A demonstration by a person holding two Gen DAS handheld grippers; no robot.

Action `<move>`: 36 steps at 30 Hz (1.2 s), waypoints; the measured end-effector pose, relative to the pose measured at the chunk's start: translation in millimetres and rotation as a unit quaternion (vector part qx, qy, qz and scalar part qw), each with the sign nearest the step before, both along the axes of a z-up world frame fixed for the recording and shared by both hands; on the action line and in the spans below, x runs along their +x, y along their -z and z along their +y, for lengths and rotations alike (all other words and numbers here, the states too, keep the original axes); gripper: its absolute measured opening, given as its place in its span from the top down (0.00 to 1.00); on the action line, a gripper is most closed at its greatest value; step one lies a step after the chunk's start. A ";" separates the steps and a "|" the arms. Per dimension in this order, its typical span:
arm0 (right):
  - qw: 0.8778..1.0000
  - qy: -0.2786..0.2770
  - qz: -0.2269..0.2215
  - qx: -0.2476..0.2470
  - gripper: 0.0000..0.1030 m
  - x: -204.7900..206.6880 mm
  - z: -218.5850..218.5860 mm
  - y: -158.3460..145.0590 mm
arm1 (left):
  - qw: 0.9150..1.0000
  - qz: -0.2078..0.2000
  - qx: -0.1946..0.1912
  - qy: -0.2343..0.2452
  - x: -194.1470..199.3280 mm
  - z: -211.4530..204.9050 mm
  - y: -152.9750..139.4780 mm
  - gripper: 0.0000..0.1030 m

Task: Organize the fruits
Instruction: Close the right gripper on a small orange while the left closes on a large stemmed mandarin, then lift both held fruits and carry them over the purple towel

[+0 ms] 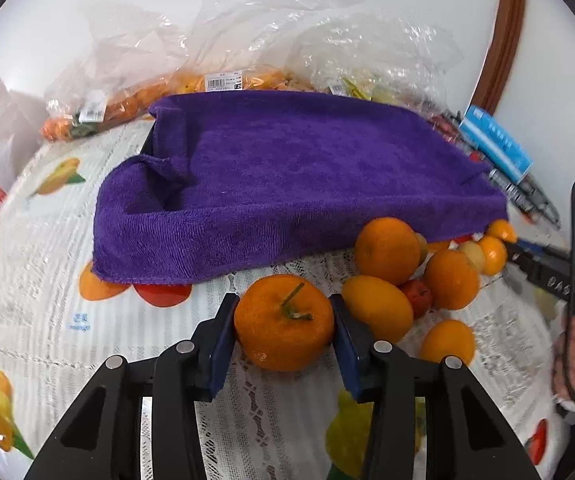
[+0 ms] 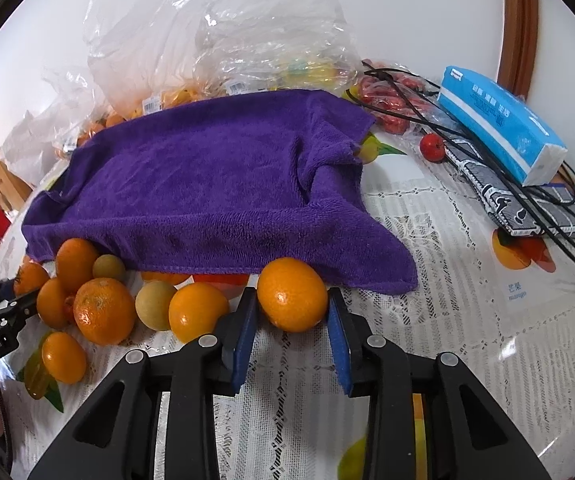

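Observation:
My left gripper [image 1: 284, 322] is shut on a stemmed orange mandarin [image 1: 284, 324] on the tablecloth, just in front of the purple towel [image 1: 287, 184]. My right gripper [image 2: 292, 316] is shut on a smooth orange [image 2: 292, 294] at the towel's [image 2: 207, 188] front edge. Several loose oranges [image 1: 387, 250] and small yellow and red fruits lie in a pile beside the towel, right of the left gripper and left of the right one [image 2: 103, 310]. The right gripper's tip [image 1: 535, 268] shows at the right edge of the left wrist view.
Clear plastic bags of fruit [image 1: 191, 80] stand behind the towel against the wall. A blue tissue pack [image 2: 503, 124], black cables [image 2: 527, 208], a patterned case and red fruits [image 2: 431, 146] lie at the right. The tablecloth [image 2: 427, 320] has printed fruit pictures.

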State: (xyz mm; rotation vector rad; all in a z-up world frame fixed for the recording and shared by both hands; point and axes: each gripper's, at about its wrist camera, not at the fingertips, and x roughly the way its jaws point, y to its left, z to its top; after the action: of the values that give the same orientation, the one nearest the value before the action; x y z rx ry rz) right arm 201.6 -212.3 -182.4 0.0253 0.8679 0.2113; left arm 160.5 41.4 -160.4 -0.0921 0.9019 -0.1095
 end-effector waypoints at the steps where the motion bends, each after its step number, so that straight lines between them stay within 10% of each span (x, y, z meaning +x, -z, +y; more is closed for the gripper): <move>1: 1.000 0.000 0.000 0.003 0.67 -0.1 -0.8 -0.1 | 1.000 0.001 -0.013 0.001 -0.3 2.4 -0.3 0.59; 21: 0.997 0.005 -0.075 0.026 0.67 -31.6 -5.9 -61.6 | 0.999 -0.027 -0.031 -0.019 -15.8 17.9 -37.4 0.59; 36: 0.992 -0.035 -0.110 0.040 0.67 8.0 44.4 -111.4 | 0.997 -0.053 -0.034 -0.038 46.8 30.0 -82.9 0.59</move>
State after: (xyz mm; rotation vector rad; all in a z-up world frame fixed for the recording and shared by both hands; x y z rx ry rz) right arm 209.6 -167.8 -71.0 0.0450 0.6403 0.3093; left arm 207.3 71.4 -77.5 -0.1826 0.7883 -0.0731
